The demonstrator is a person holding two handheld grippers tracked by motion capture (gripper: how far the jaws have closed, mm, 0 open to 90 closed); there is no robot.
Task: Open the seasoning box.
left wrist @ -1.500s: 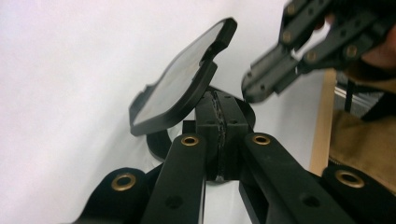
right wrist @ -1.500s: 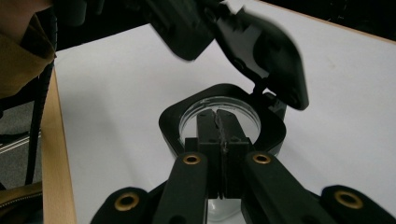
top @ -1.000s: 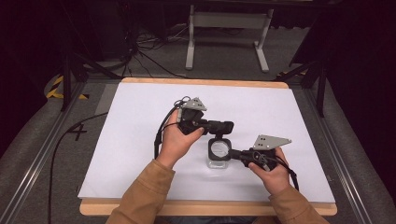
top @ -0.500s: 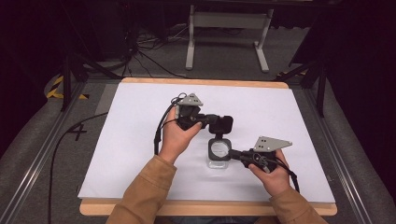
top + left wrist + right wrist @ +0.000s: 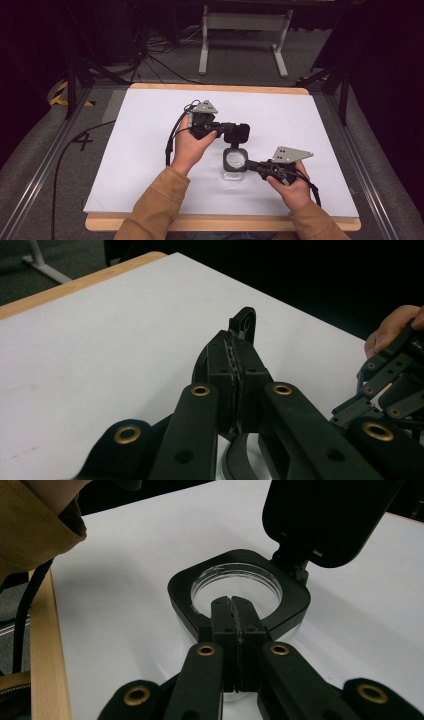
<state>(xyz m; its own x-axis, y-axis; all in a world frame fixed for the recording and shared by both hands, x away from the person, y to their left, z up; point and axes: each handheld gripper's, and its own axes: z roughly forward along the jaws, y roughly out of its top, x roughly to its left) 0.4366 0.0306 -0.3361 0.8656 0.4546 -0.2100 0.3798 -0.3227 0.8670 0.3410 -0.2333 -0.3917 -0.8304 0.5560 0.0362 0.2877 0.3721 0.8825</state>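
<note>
White counter (image 5: 140, 150) noted; a black-framed folding magnifier (image 5: 234, 161) stands near its front middle, glass lens in a rigid frame. Judged light, stiff, lens fragile: best taken by frame or flap. Left tongs (image 5: 235, 365) clamped on the raised flap (image 5: 237, 133); right tongs (image 5: 233, 617) closed on the frame rim.

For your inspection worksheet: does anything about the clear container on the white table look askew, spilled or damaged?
Nothing stands out. The clear container stands upright on the table, its black hinged lid swung open. The right gripper rests shut at its black rim; the left gripper is shut by the lid. No spill shows.
</note>
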